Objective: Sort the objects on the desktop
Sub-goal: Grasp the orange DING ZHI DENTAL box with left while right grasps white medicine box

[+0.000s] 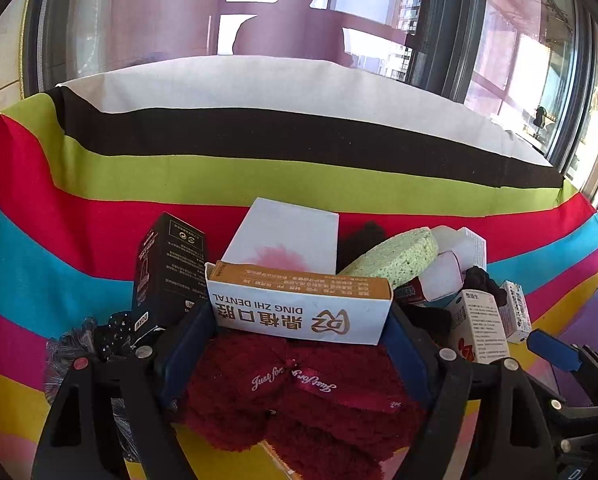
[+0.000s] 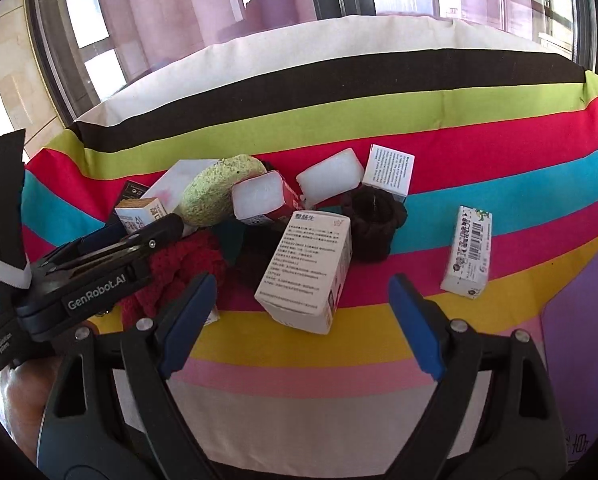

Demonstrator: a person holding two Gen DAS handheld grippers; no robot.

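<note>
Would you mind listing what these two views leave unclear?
- Left wrist view: whether the left gripper pads press the dental box; its ends cover them.
- Left wrist view: the right gripper, cut off by the frame edge.
- Right wrist view: the red cloth, mostly behind the left gripper.

A jumble lies on the striped worktop [image 2: 479, 152]: a dental box [image 1: 299, 308] propped on a dark red fluffy cloth [image 1: 299, 412], a green sponge [image 2: 219, 190], two white foam blocks [image 2: 331, 174], a black knitted ring [image 2: 375, 224], and a white medicine box [image 2: 307, 272] lying tilted.
</note>
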